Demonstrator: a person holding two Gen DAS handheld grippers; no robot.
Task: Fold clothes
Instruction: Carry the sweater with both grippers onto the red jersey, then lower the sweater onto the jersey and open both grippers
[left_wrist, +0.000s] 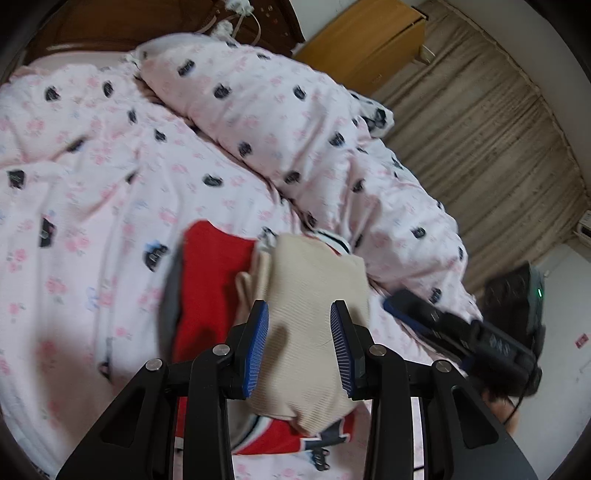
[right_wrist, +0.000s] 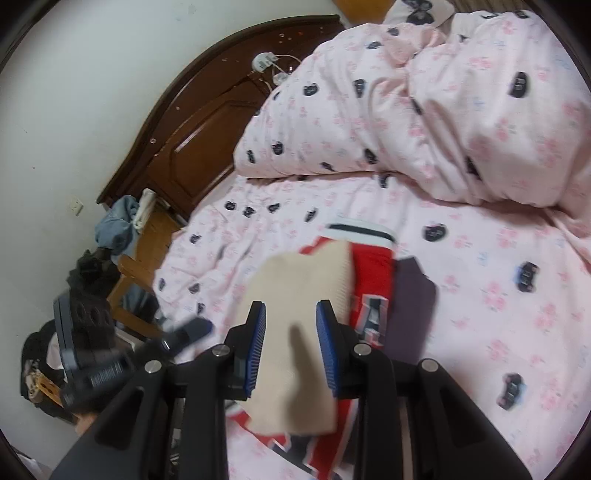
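Both tools part-open — left tool (left_wrist: 300, 322), right tool (right_wrist: 291, 320) — empty, over beige garment (left_wrist: 314, 332).

A bed (right_wrist: 498, 295) in pink floral sheets carries a bunched duvet (right_wrist: 424, 110) and stacked folded clothes (right_wrist: 373, 280).

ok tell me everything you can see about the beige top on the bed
The beige top is a ribbed knit, folded into a compact, roughly rectangular bundle with a fold of fabric showing along one side. It lies flat on top of a red garment with navy and white trim, which lies on the pink floral sheet. Both tongs hover open above it, not touching; nothing grips it. Its far side is slightly motion-blurred.
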